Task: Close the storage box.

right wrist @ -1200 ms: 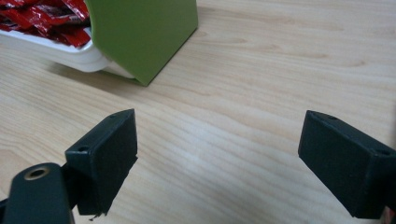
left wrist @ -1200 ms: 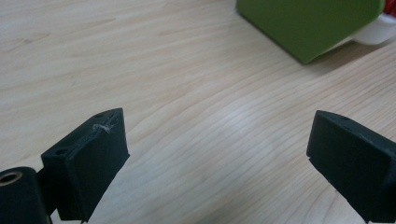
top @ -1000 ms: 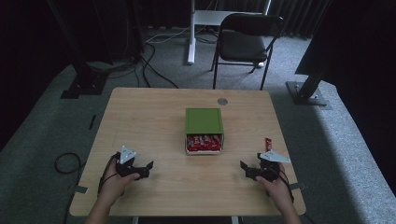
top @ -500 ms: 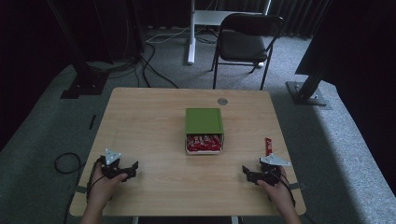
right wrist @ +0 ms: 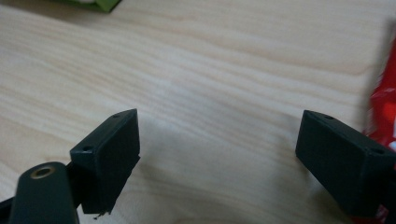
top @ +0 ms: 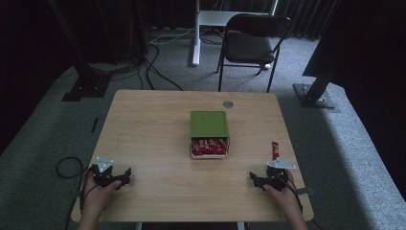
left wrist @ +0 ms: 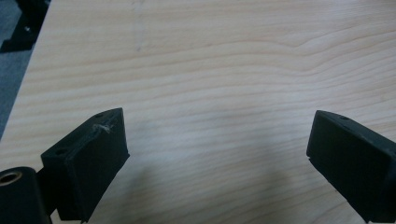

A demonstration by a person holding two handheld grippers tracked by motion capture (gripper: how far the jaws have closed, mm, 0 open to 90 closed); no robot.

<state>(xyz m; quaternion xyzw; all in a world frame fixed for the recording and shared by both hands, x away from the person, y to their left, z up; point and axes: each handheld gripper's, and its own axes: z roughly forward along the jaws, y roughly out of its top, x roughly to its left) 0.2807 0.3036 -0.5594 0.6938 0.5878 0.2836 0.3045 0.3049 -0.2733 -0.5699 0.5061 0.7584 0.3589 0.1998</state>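
The table (top: pixel 153 129) is pale, matt wood grain, the gripper jaws are matt black plastic, and the red snack wrapper (right wrist: pixel 385 116) beside the right gripper (right wrist: pixel 219 154) looks glossy.

A table (top: pixel 143 124) stood in the middle of the floor. A box (top: pixel 208 125) sat on the table, near its middle. Snack bars (top: pixel 208 146) lay in the near end of the box. One more snack bar (top: pixel 275 150) lay on the table, to the right of the box and well apart from it. The right gripper (top: pixel 255 179) rested on the table just near of that bar. The left gripper (top: pixel 125 175) rested at the near left corner. A small round disc (top: pixel 228 104) lay behind the box. A chair (top: pixel 253 43) stood on the floor, far behind the table.
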